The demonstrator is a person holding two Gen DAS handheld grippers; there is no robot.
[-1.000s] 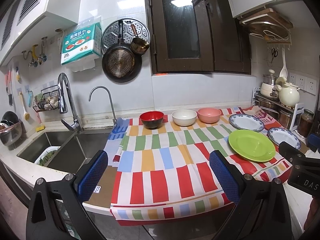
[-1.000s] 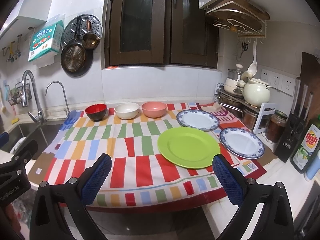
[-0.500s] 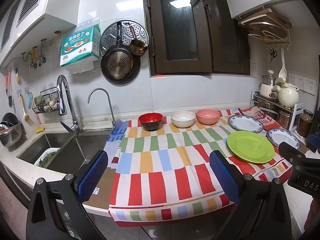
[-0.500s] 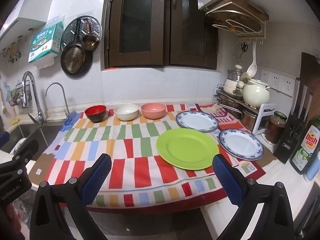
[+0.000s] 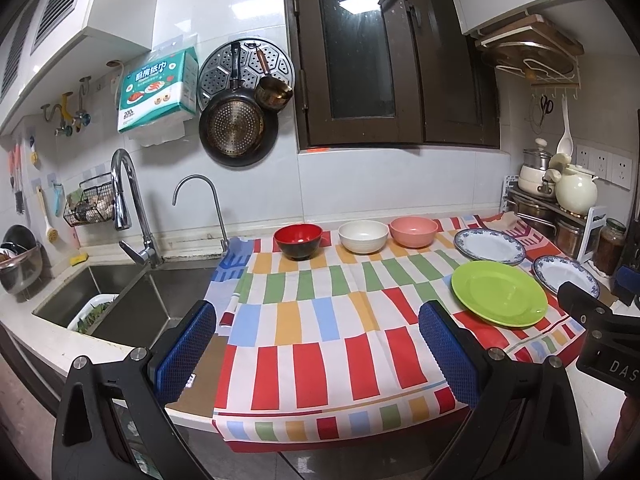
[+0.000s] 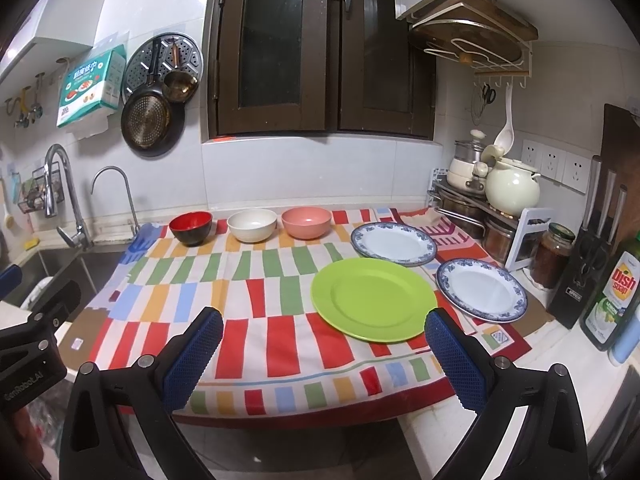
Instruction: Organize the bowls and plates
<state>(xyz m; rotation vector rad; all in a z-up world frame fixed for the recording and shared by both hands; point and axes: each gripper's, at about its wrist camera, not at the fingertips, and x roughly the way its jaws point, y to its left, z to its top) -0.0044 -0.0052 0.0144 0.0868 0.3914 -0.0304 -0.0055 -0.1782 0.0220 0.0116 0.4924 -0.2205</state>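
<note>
Your right hand-held gripper [image 6: 324, 344], wide and empty like the left hand-held gripper [image 5: 316, 340], is nearer the green plate [image 6: 374, 298] toward the counter's front right corner.

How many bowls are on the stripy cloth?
3, in a row along the back of the cloth: the red and black bowl on the left, the white bowl in the middle, and the pink bowl on the right. None looks hidden.

Right tongs [image 6: 324, 350] agape, empty, before green plate [image 6: 374, 299] on striped cloth [image 6: 256, 276]
</note>
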